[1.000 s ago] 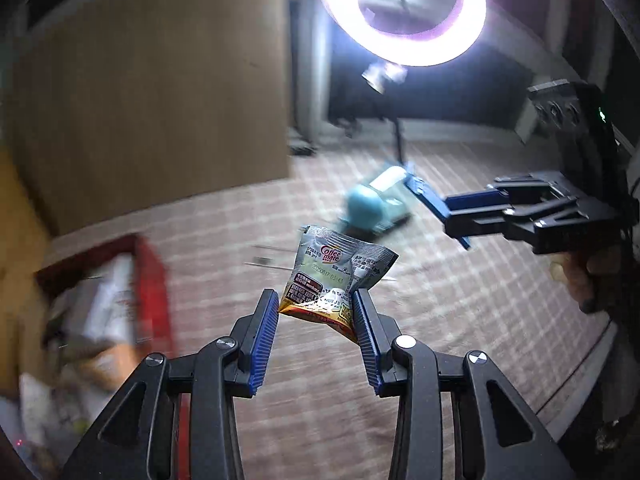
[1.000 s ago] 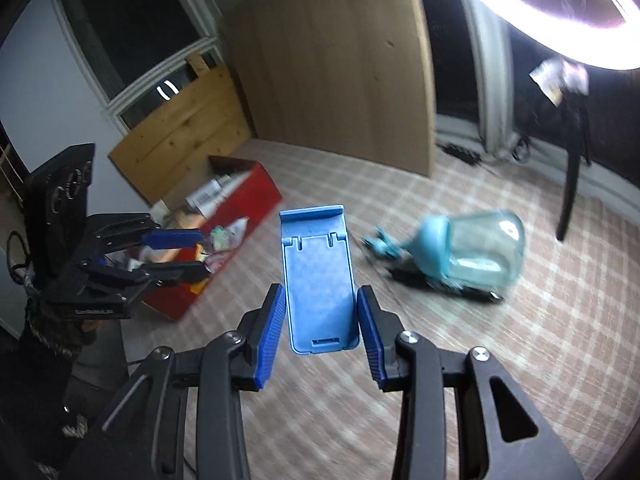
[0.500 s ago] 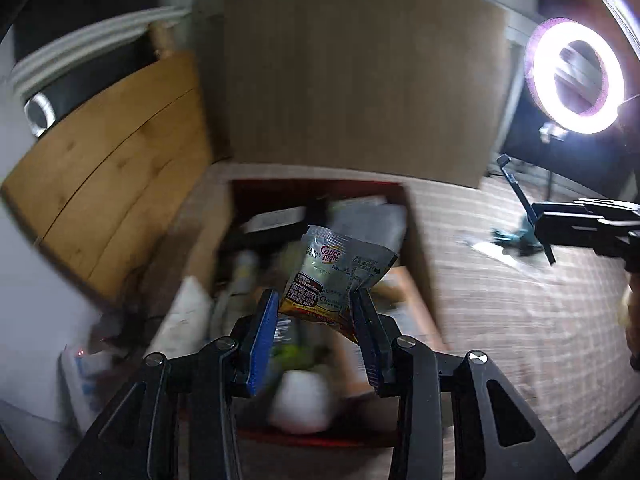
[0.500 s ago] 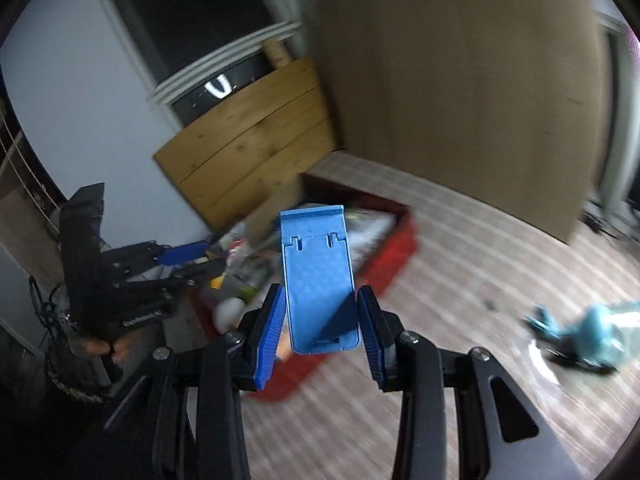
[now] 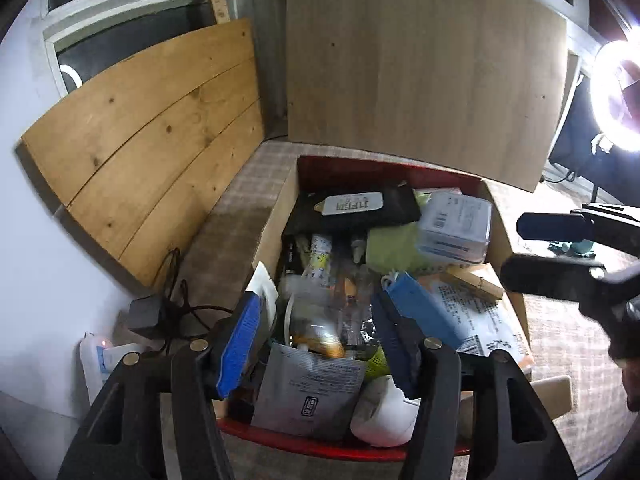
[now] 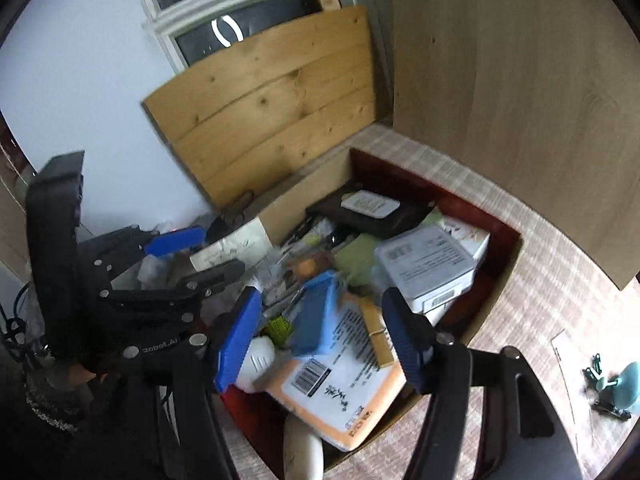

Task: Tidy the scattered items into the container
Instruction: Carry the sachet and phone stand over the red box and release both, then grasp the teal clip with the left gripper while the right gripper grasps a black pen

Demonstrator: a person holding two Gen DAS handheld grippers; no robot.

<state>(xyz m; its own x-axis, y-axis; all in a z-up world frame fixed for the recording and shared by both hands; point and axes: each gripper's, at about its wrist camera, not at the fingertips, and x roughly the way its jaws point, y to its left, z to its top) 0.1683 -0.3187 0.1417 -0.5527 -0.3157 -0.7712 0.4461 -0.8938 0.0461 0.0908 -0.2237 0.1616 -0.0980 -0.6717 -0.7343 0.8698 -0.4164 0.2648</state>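
1. Box (image 5: 496,216) of red-lined cardboard lies under both grippers, crammed with things, on the checked floor covering (image 6: 532,264).
2. Left gripper (image 5: 316,332): its jaws are opening and nothing is pressed between the blue pads; a blurred snack packet (image 5: 320,342) shows in the gap, over the pile. A second ago that packet was pinched between these pads, above the open floor.
3. Right gripper (image 6: 320,334): its jaws are opening too; the blue phone stand (image 6: 314,320) is blurred and tilted between them, clear of both pads, on the heap. Half a second ago it stood clamped upright.
4. Readable writing: "Robot.AI" on the left gripper's body in the right wrist view; Chinese print and a barcode on the orange-edged packet (image 6: 340,384); other labels are too small to read.
5. Further out: a black pack (image 5: 356,208) with a white label, a white plastic case (image 5: 454,226), a wooden clothespin (image 5: 476,280), a grey pouch (image 5: 308,392).
6. Beyond the box: a pine board (image 5: 152,152) leaning on the wall, a ring light (image 5: 616,96).
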